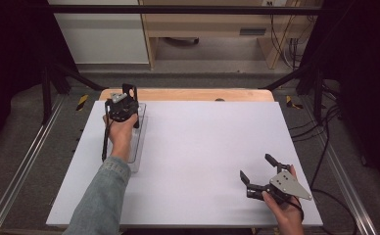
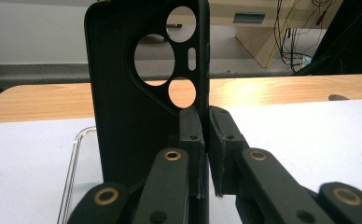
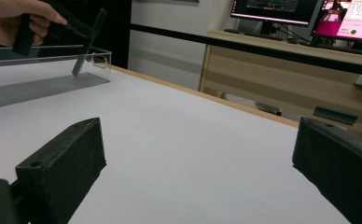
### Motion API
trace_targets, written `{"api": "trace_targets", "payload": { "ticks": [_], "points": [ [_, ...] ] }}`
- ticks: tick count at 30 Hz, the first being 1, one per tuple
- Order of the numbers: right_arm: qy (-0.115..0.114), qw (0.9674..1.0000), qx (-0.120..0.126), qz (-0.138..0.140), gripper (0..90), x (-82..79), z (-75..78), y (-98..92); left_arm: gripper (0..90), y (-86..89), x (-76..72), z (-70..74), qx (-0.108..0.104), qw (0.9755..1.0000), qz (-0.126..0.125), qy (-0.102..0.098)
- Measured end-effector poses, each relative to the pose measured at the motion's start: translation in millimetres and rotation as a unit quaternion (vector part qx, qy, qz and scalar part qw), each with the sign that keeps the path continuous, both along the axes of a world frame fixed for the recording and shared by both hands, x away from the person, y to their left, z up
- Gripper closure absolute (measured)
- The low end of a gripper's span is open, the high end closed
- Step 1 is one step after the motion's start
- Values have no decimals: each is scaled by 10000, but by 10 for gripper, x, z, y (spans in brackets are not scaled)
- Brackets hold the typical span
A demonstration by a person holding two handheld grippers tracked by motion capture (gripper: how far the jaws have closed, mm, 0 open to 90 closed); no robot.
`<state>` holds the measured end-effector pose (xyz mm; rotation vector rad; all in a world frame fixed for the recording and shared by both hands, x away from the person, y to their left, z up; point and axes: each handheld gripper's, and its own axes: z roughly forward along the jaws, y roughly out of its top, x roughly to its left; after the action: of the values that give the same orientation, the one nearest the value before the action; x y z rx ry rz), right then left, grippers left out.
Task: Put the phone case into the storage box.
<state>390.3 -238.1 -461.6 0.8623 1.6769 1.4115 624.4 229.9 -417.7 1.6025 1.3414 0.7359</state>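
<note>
White table (image 1: 202, 161) holds a clear tray (image 1: 140, 147) at ten o'clock. Left gripper (image 2: 206, 126) pinches the black phone case (image 2: 137, 116) by its edge, above that tray. It looks light and bendy. Right gripper (image 1: 257, 172) rests spread at five o'clock.

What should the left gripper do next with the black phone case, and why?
Probably lower it a little into the clear tray before opening. The left gripper is shut on the edge of the black phone case, which stands upright over the tray, while the right gripper rests open, apart.
</note>
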Motion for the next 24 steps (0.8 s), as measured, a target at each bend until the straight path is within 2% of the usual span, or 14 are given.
{"api": "trace_targets", "payload": {
  "ticks": [19, 24],
  "points": [
    [21, 10000, 3, 11, 28, 1, -4, -2, 842, -28, 52, 12, 35, 10000, -13, -11],
    [15, 10000, 9, 9, 27, 0, -2, -1, 693, -8, 22, 73, 68, 9996, 41, -275]
  ]
}}
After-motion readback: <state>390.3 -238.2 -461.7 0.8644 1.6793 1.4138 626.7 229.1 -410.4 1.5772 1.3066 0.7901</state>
